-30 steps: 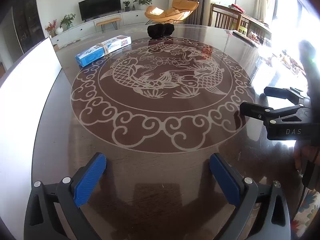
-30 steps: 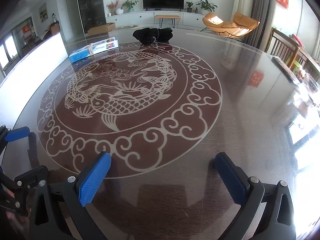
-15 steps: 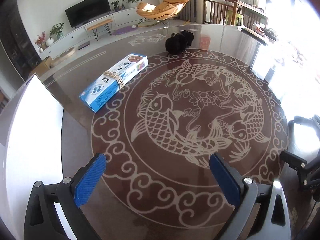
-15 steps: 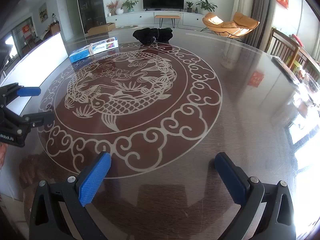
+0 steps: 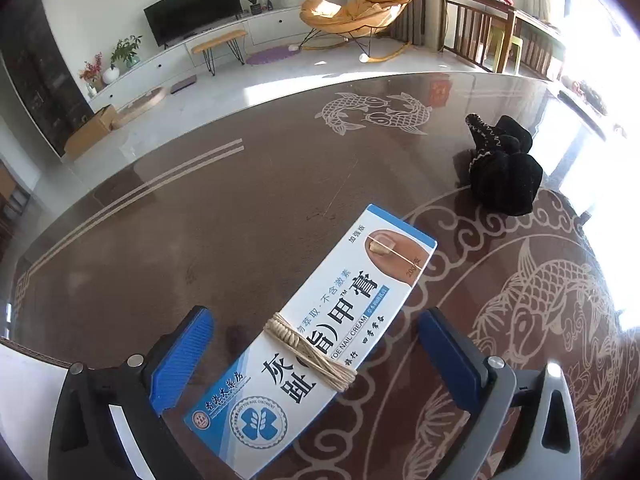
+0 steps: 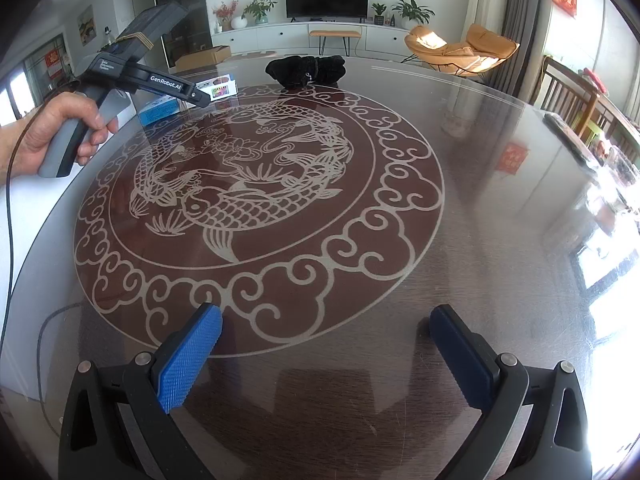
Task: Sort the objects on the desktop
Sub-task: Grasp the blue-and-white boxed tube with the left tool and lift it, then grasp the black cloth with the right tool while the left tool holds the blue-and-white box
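We've got the left gripper [image 5: 316, 356] fingers wide open, empty, straddling the light, stiff box [image 5: 316, 344]; grip its long sides by the string.

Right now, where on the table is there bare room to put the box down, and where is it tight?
Bare: the fish medallion and the plain tabletop to its right, ahead of the open right gripper. Also bare beyond the box toward the double stripe. Tight: the far rim, where the black cloth lies, and around the open left gripper at the box.
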Motion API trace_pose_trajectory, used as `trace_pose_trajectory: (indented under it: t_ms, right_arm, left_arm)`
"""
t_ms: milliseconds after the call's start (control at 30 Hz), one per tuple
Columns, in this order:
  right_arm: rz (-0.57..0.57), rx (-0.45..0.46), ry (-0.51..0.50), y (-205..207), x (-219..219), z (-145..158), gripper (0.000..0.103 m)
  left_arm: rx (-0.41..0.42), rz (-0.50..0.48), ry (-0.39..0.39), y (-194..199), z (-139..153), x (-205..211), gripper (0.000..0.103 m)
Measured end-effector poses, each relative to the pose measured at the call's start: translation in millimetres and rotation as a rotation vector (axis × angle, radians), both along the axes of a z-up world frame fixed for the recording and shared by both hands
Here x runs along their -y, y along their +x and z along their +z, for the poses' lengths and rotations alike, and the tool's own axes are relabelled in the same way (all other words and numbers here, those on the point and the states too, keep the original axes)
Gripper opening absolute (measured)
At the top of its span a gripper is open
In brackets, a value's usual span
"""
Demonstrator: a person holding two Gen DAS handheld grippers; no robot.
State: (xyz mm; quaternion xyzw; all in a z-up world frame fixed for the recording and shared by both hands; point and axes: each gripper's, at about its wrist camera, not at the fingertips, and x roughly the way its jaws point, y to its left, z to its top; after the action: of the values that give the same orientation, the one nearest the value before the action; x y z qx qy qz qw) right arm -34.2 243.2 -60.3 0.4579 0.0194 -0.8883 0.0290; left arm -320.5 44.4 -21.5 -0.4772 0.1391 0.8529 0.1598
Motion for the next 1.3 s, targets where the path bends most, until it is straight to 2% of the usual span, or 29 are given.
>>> trace_pose_trajectory:
  t_ms: [67, 133, 200, 233, 300, 433, 633, 733, 867, 933, 1000, 1133, 1300]
  right_arm:
    - [0.0, 0.0, 0.0, -0.6, 0.2, -0.2, 0.103]
    - [0.0, 0.0, 0.0, -0.5, 0.3, 0.0, 0.103]
    - [0.0, 0.0, 0.0, -0.5, 0.8, 0.0, 0.103]
    - [0.0, 0.0, 0.0, -0.4, 0.6, 0.3, 0.103]
    - [0.0, 0.0, 0.0, -0.4, 0.9, 0.3, 0.103]
    - [0.0, 0.0, 0.0, -0.4, 1.1, 1.1, 0.103]
    - [0.0, 0.0, 0.0, -0.5, 1.3, 1.5, 0.103]
    - [0.0, 0.0, 0.0, -0.4, 1.1, 1.2, 0.103]
    - [-0.004, 0.002, 0.0, -1.6, 1.0, 1.9, 0.103]
    - [0.048, 0.045, 0.0, -11.4, 2.4, 2.9, 0.103]
    - [0.094, 0.081, -0.026, -37.7, 1.3, 7.4, 0.103]
    - [0.072, 0.047, -0.113, -122.9, 0.9, 34.4, 0.103]
    - [-0.037, 0.069, -0.187, -241.4, 14.6, 44.3, 0.103]
  left_arm:
    - [0.052, 0.017, 0.07, -3.4, -4.2, 6.4, 0.103]
    - [0.0, 0.007, 0.083, 8.0, -2.9, 9.1, 0.094]
    - [-0.04, 0.036, 0.1, 21.0, 3.3, 14.1, 0.045]
    - [-0.044, 0.062, 0.096, 27.4, 5.0, 16.7, 0.044]
    - [-0.048, 0.113, 0.105, 44.5, 4.0, 23.7, 0.043]
    - [-0.076, 0.184, 0.12, 107.3, 0.7, 33.2, 0.043]
    - [-0.094, 0.162, 0.124, 199.5, -3.4, 36.4, 0.044]
    - [-0.103, 0.167, 0.136, 217.7, -4.7, 39.4, 0.044]
    - [-0.105, 0.172, 0.148, 221.7, -5.0, 42.7, 0.044]
    - [-0.109, 0.171, 0.134, 220.0, -5.2, 37.0, 0.044]
    - [-0.108, 0.171, 0.14, 216.2, -4.8, 39.3, 0.044]
    - [-0.111, 0.171, 0.127, 217.6, -3.9, 36.1, 0.044]
    - [-0.111, 0.17, 0.126, 217.5, -4.3, 36.6, 0.044]
